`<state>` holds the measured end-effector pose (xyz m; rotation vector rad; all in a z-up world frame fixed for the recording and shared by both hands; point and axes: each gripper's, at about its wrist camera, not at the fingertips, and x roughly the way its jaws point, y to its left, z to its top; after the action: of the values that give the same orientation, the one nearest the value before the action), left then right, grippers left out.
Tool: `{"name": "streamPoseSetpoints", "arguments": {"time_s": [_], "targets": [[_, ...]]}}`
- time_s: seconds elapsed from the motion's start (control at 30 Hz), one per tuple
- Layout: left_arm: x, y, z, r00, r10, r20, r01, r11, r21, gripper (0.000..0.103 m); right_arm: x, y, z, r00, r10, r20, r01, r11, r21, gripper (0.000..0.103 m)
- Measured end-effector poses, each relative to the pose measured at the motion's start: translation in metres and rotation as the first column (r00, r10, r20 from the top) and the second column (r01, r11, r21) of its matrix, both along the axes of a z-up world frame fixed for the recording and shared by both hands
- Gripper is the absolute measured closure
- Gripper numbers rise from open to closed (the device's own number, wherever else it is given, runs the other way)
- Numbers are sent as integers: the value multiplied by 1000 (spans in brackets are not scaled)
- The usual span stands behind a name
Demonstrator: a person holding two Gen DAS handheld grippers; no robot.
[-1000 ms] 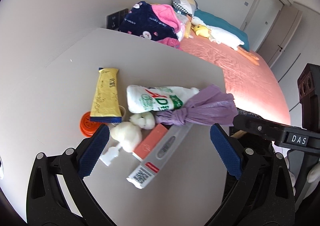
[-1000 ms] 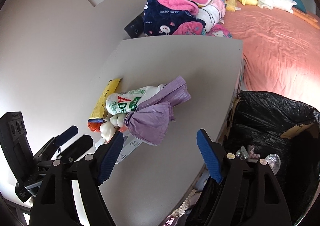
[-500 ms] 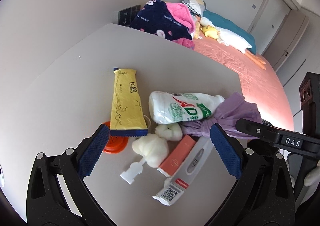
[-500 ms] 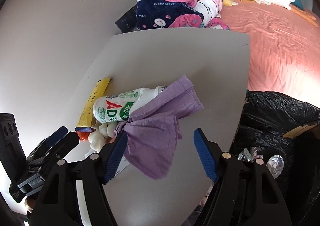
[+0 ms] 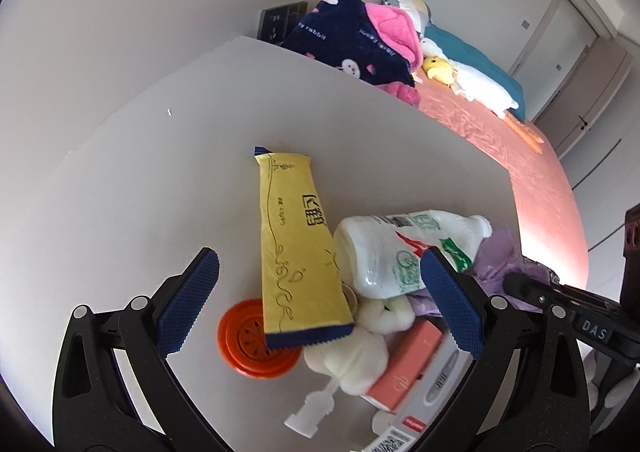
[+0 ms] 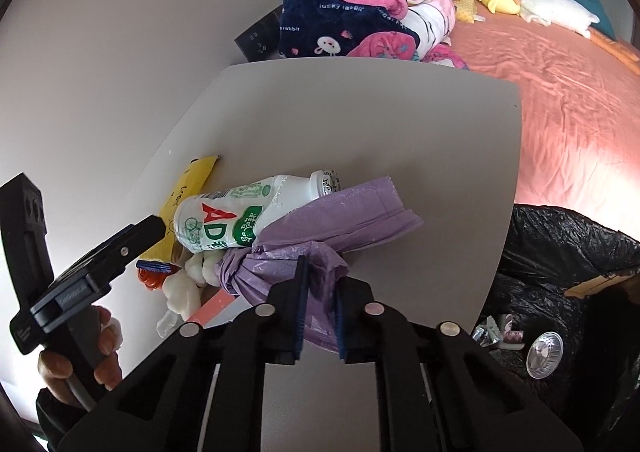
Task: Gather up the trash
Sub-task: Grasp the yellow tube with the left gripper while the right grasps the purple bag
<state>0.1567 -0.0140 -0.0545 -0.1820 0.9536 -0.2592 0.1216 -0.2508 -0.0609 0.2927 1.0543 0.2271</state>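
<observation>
A heap of trash lies on the grey table. My right gripper is closing, and its pads press on the knotted purple plastic bag at the heap's near side. A white bottle with a red and green label lies behind the bag. My left gripper hangs open over a yellow wrapper and the white bottle, touching neither. An orange lid, a white cotton wad and a pink box lie below the wrapper.
A bin lined with a black bag stands beside the table's right edge, with foil scraps inside. Behind it spreads a bed with a pink sheet. Folded blankets are piled at the table's far end. A hand holds the left gripper.
The right gripper's jaws have come together on the purple bag. The left gripper has moved left and lower, from over the bottle and bag to over the yellow wrapper.
</observation>
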Motion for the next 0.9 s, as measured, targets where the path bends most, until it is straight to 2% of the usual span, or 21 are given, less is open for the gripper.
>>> {"name": "streamPoseSetpoints", "arguments": {"time_s": [0.2,0.33,0.4,0.57,0.7,0.9], "targets": [[15,7,-12,999,37,-29,-37,999,-18,7,1,1,1,1000,7,7,-7,1000,8,95],[21,13,-17,997,55,-53,-58,996,-64,11,0,1,1,1000,8,10,-9,1000,10,95],[23,15,-19,996,71,-60,-75,995,-70,17,0,1,1,1000,9,11,-9,1000,9,95],[28,18,-19,992,95,-78,-102,990,-95,23,0,1,1,1000,8,13,-8,1000,5,95],[32,19,-18,992,94,-85,-105,986,-126,34,-2,0,3,1000,8,17,-8,1000,5,95],[30,27,-20,988,118,-102,-135,976,-174,35,-6,-3,5,1000,-3,21,2,1000,12,95]]}}
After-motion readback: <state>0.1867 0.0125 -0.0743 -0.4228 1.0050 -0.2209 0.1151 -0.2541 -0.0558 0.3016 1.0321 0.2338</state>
